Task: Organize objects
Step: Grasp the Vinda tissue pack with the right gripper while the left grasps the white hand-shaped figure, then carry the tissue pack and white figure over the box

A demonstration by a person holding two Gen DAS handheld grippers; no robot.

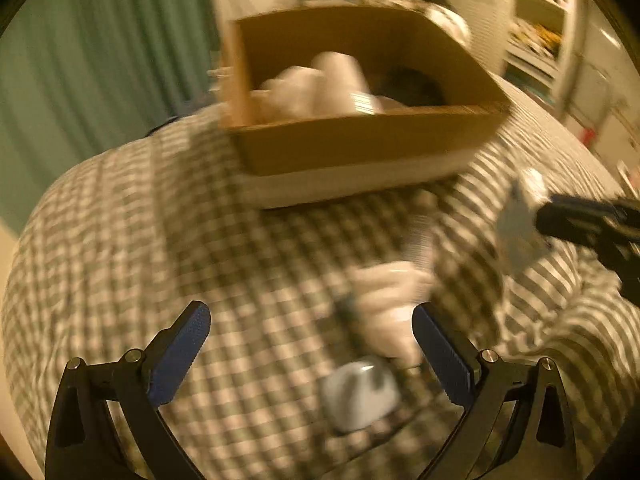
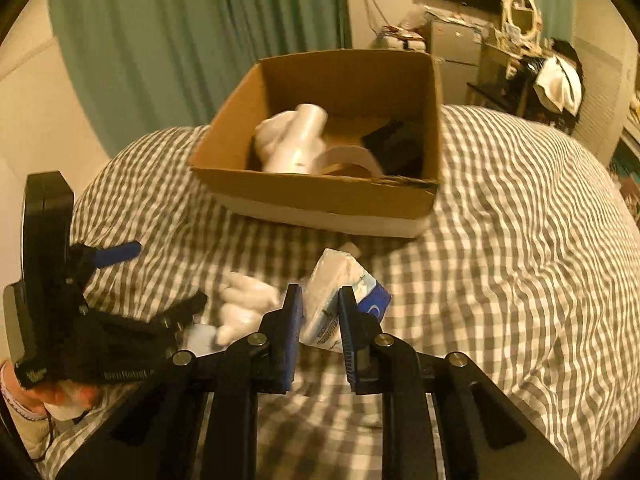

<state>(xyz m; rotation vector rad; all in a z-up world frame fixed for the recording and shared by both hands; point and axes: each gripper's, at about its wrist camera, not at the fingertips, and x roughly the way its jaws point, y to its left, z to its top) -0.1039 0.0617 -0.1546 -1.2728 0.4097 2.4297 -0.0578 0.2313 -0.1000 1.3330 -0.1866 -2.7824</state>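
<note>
**Right wrist view: tissue packet pinched, box waiting behind**

Right wrist view first, and nearest to it the right gripper [image 2: 320, 300] has its blue pads clamped on a tissue packet [image 2: 340, 292], white with a blue end, held tilted just above the checked bedspread [image 2: 520, 260]. No earlier look is on offer, so only the grip itself can be called: pads pressing on both sides of the pack.

Off to the left of that, the left gripper [image 2: 160, 276] hangs over the bed, a hand [image 2: 60, 394] wrapped round its handle. From its own blurred camera the left gripper [image 1: 310, 344] stands with jaws wide apart and nothing between the pads. Below it on the bedspread [image 1: 120, 240] lie a crumpled white cloth [image 1: 390, 304] and a pale rounded object [image 1: 360, 394], too smeared to name. A small comb-like thing [image 1: 418, 246] sits just beyond the cloth.

Further back, the cardboard box [image 2: 320, 196] sits on the bed, open-topped. Inside it: a white plastic bottle [image 2: 298, 138], a roll of tape [image 2: 348, 158] and something dark [image 2: 396, 146] in the right corner. Behind all that hangs a green curtain [image 2: 180, 40].
</note>
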